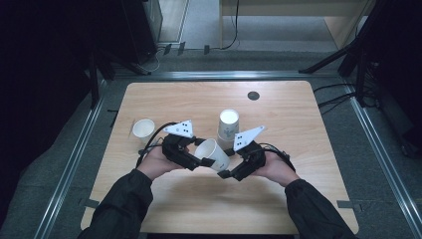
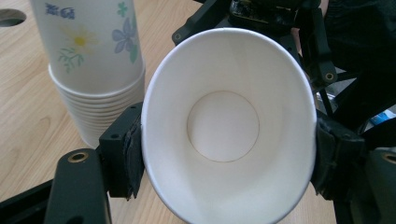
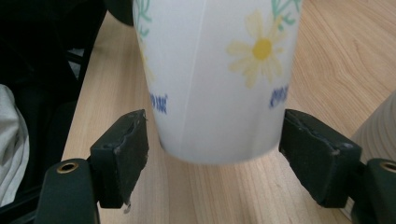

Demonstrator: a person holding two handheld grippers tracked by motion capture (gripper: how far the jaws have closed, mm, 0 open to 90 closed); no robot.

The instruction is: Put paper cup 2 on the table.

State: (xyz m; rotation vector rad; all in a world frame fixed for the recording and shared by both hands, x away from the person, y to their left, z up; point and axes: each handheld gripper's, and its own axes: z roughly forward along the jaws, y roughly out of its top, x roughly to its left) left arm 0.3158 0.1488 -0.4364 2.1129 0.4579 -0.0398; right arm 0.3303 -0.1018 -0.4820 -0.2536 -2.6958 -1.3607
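- Across the middle of the view from above lies the wooden bench (image 1: 164,102), with a round dark hole (image 1: 253,95) near its far edge and a person's dark-sleeved forearms coming in from below.
- Behind the grippers stands the stack of flowered paper cups (image 1: 228,128), upside down, base up; a lone cup (image 1: 144,130) rests well apart at the left, mouth towards the camera.
- Between the hands, a single white cup (image 2: 224,126) is held on its side off the bench; the left gripper (image 1: 196,160) is clamped on its rim, squeezing the mouth into an oval.
- At the cup's closed end, the right gripper (image 3: 212,163) has its jaws apart, one on each side of the base, with a clear gap at left; whether the other pad touches is hard to tell.
- Risk, as I judge it: the thin wall is already deformed, so more squeeze could crease it, and a handover released too early would drop the cup.
- Hidden: the cup's upper part is cut off in the right gripper view, and the stack's count cannot be read.
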